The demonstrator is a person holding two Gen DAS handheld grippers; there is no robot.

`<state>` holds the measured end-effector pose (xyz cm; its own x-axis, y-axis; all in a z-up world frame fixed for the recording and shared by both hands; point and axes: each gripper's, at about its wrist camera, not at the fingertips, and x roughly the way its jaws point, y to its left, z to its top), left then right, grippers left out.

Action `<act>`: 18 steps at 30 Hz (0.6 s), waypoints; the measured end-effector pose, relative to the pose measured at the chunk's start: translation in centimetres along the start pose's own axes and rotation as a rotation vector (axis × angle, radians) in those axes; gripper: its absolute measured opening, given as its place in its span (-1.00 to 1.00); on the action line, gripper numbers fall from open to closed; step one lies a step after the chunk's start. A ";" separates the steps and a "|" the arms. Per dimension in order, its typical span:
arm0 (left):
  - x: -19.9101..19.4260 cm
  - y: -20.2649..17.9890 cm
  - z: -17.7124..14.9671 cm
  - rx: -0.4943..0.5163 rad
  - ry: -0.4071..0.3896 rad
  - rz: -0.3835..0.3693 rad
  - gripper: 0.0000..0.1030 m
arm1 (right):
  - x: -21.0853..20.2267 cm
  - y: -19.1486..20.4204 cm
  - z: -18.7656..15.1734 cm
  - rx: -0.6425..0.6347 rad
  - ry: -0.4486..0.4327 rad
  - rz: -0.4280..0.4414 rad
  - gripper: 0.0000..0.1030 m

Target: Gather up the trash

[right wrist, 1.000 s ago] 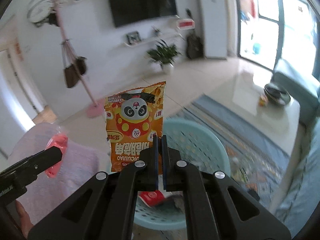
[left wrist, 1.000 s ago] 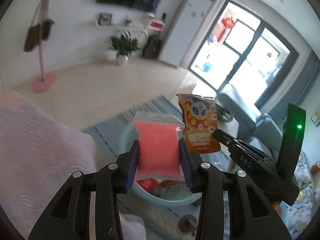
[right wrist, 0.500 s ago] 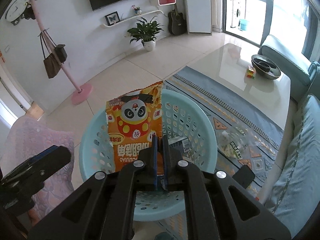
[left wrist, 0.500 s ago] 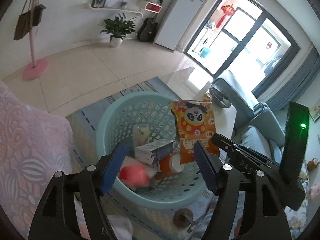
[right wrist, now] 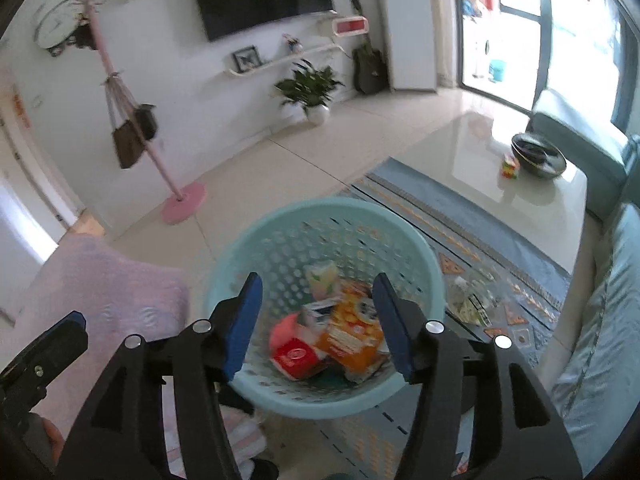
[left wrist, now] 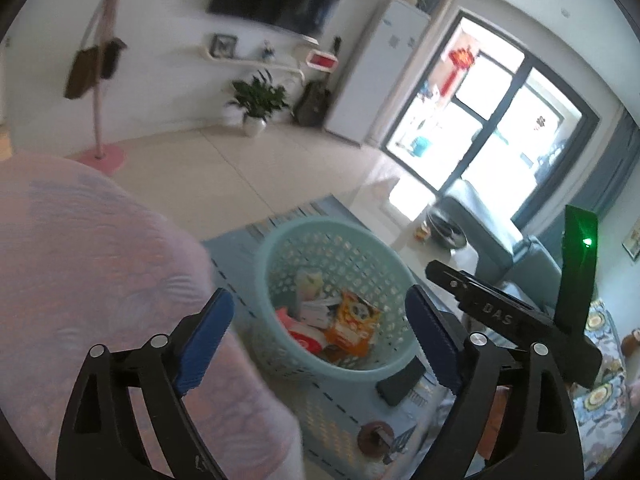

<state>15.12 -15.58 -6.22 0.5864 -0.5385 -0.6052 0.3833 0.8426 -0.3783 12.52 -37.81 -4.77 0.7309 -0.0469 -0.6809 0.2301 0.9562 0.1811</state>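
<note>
Left wrist view: "DAS" reads on the right hand-held gripper (left wrist: 496, 312).

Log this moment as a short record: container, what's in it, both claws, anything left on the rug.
container: pale blue perforated basket standing on a patterned rug
contents: orange panda snack bag, pink pouch, red packet, small cartons
left claw: jaws opening, nothing between them
right claw: jaws opening, nothing between them, above the basket
left on rug: clear wrapper beside the basket; dark phone-like slab
</note>
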 end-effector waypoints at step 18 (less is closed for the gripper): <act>-15.3 1.9 -6.3 0.096 -0.373 0.519 0.77 | -11.5 14.0 -7.1 -0.264 -0.340 0.106 0.35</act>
<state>2.38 -5.63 -2.11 0.9146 -0.0430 -0.4020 0.0351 0.9990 -0.0270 2.75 -21.82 0.54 0.9217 0.0054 -0.3879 0.0027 0.9998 0.0203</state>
